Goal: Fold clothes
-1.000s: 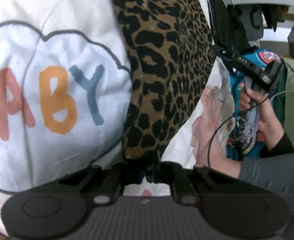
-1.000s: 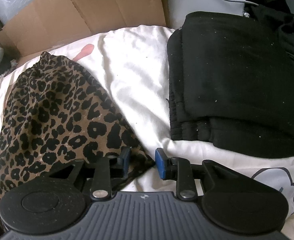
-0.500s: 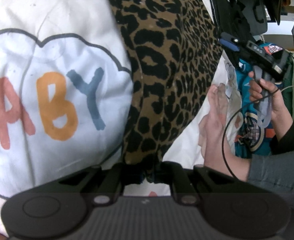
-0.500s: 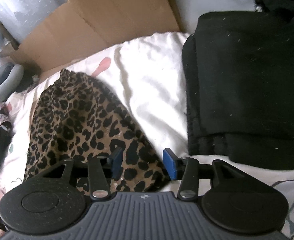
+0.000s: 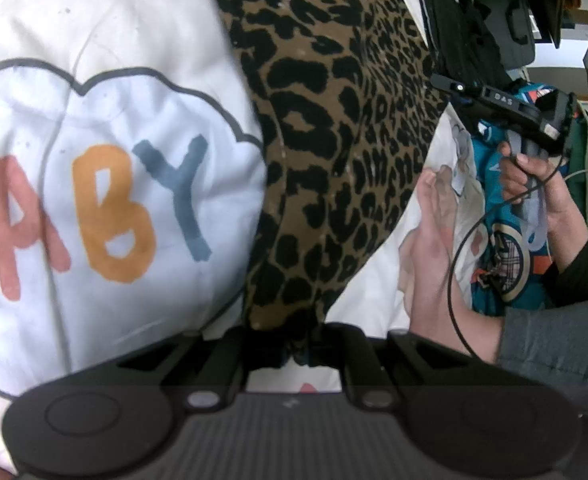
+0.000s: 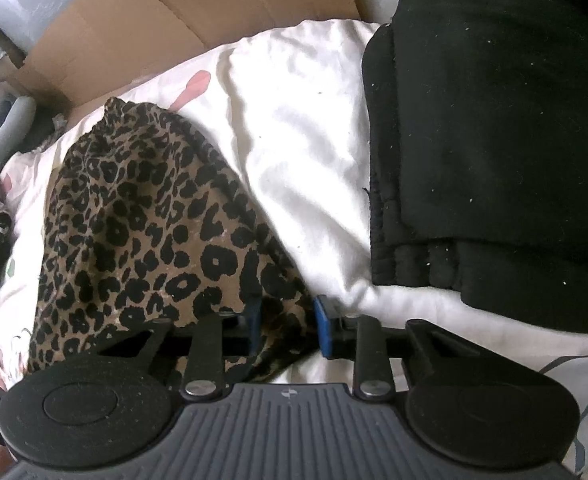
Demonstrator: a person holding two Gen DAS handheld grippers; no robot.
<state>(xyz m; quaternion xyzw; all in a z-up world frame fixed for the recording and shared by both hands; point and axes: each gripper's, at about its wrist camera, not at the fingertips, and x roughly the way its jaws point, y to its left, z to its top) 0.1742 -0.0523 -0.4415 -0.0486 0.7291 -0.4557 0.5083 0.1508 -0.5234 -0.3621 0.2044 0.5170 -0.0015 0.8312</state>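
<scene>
We have the brown-and-black leopard-print fabric garment (image 5: 333,140) stretched between our two grippers over the white bedsheet with the cloud-and-letters print (image 5: 106,128).

Left gripper (image 5: 294,344): clenched on one end of the leopard cloth; the fabric bunches into the jaws and runs away from us in a long band.

Right gripper (image 6: 286,328): the blue-padded fingers (image 6: 322,328) stand apart, with the near edge of the leopard garment (image 6: 142,232) lying in the gap. Not yet closed on it, as far as we can see, so we read it as released but placed to take the cloth. In the left view the right hand (image 5: 533,184) grips the tool's handle.

Elsewhere on the bed: a black knit garment, folded into a flat rectangle with ribbed edge (image 6: 493,140), lies well apart to the right of the leopard piece. A teal printed garment (image 5: 501,240) lies near the person's arm, bunched; whether folded, we cannot tell. Brown cardboard (image 6: 174,12) stands behind the bed.

Progress, as we judge it: one black item lies folded. The leopard piece is in hand, rumpled, with no clean fold lines showing; it may be being spread flat or drawn over for a fold, and the views do not settle which. The teal item may be left to do.
</scene>
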